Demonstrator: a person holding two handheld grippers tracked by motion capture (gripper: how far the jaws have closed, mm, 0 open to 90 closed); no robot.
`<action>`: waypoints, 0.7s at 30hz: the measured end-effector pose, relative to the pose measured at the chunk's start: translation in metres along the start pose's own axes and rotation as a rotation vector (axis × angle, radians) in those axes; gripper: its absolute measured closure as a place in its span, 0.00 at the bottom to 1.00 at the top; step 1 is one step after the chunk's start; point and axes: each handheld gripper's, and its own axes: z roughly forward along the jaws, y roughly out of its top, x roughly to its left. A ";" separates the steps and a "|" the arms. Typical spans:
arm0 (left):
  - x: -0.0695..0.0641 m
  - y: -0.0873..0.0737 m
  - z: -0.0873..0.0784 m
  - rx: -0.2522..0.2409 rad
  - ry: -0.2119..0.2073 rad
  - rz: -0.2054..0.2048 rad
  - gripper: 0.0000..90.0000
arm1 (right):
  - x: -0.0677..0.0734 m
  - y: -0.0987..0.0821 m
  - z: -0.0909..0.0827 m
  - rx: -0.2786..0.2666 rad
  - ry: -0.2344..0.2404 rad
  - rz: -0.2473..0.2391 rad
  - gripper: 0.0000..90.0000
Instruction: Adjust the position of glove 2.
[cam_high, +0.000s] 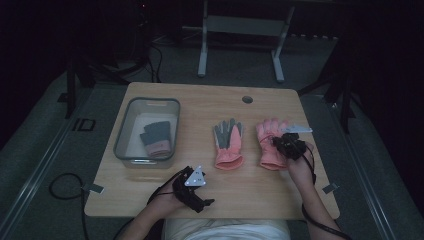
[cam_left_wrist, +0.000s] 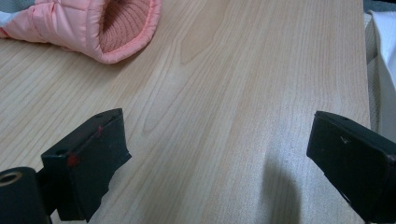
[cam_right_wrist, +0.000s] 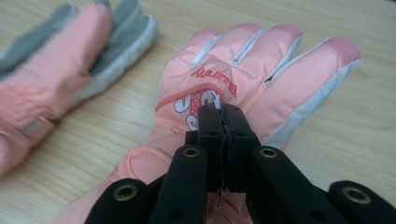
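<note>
Left gripper (cam_high: 206, 202): nearest the camera in the high view, at the near edge of the table (cam_high: 250, 195), held in the person's left hand; jaws stood wide apart over bare wood, nothing between them.

Right gripper (cam_right_wrist: 223, 111): jaws pressed together on the back of the right-hand pink glove (cam_right_wrist: 243, 79), pinching a small fold of its fabric just beside the printed picture and lettering.

Right-hand pink glove: lay flat at the right of the table, back up, fingers pointing away from the person.

Second pink glove (cam_high: 228, 140): lay palm up, grey palm showing, just left of the first, apart from it.

Clear bin (cam_high: 131, 155): stood at the left of the table, holding a dark glove (cam_high: 157, 137) with a pink cuff.
</note>
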 end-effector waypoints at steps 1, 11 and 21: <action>0.000 0.000 0.000 0.003 0.000 0.003 0.05 | 0.002 0.003 -0.002 -0.005 -0.003 -0.002 0.98; 0.000 0.001 0.001 0.002 -0.002 0.003 0.05 | 0.025 0.046 -0.030 -0.092 -0.001 -0.006 0.98; -0.001 0.000 0.000 -0.004 -0.004 0.001 0.05 | 0.080 0.092 -0.038 -0.130 0.038 -0.032 0.98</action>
